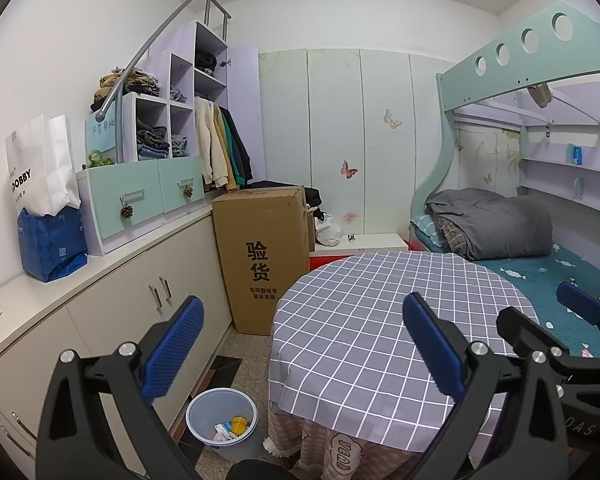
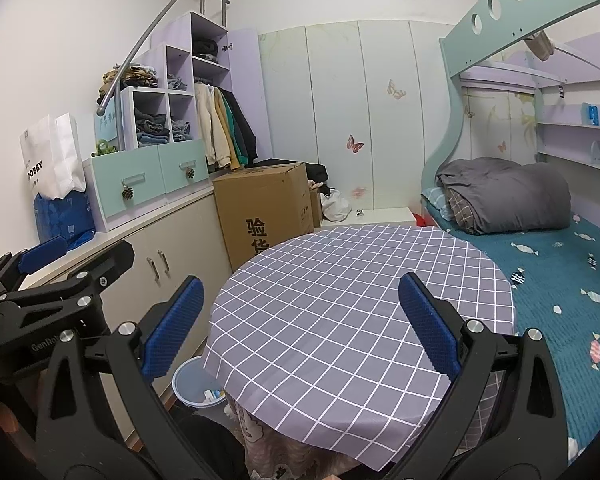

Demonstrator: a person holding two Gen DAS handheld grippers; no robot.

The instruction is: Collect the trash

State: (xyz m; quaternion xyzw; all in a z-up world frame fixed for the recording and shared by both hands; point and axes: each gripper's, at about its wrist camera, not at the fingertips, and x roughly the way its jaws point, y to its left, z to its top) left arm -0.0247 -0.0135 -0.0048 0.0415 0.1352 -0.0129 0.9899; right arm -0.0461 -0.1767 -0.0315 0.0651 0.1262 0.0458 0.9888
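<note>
A pale blue trash bin [image 1: 220, 416] stands on the floor between the low cabinets and the round table, with several small wrappers [image 1: 233, 428] in it. In the right wrist view the bin [image 2: 194, 384] is partly hidden by the table's grey checked cloth [image 2: 340, 300]. My left gripper [image 1: 304, 344] is open over the near left edge of the cloth [image 1: 360, 320], with nothing between its blue pads. My right gripper [image 2: 300, 326] is open above the same cloth and holds nothing. Each gripper shows at the edge of the other's view.
A tall cardboard box [image 1: 260, 260] stands on the floor behind the bin. Low cabinets [image 1: 120, 312] run along the left wall, with a blue bag [image 1: 52, 244] and a white bag on top. A bunk bed with a grey quilt [image 1: 496, 224] lies to the right of the table.
</note>
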